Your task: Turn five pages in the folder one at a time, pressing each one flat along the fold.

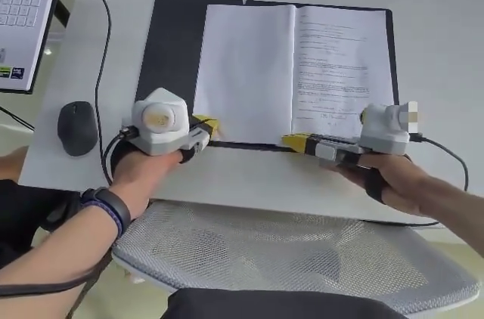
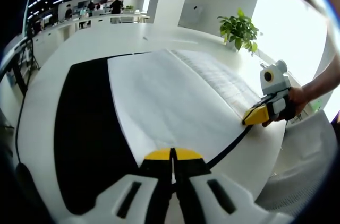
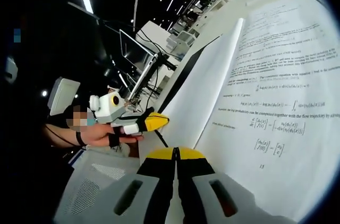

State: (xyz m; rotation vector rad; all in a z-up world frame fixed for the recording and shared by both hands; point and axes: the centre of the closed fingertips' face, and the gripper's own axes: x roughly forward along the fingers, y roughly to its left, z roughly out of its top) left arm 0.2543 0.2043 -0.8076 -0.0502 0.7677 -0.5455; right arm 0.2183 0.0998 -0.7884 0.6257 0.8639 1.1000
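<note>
Your left tongs are clenched: the left gripper view shows their two yellow tips pressed together with nothing between them. They sit at the near edge of the blank page, close to its near left corner; whether they touch the paper, you cannot tell. Your right tongs are clenched too, tips together and empty. They lie low at the near end of the fold, pointing inward toward the left tongs. In the right gripper view they aim along that fold, with the printed page on one side and the blank page standing a little proud of it on the other.

The folder lies open and flat in the middle of the tabletop. Its near edge runs just inside the tabletop's near edge, and its far edge lies well back from you. Its black cover shows as a wide band left of the blank page and a thin strip right of the printed page. Both pages lie flat, side by side.

A dark mouse rests near the tabletop's left edge, just beside your left hand. A laptop sits at the far left corner, and a black cable runs down past it toward the mouse. A potted plant stands beyond the tabletop's far edge in the left gripper view. Below the near edge, a mesh chair sits between your forearms.
</note>
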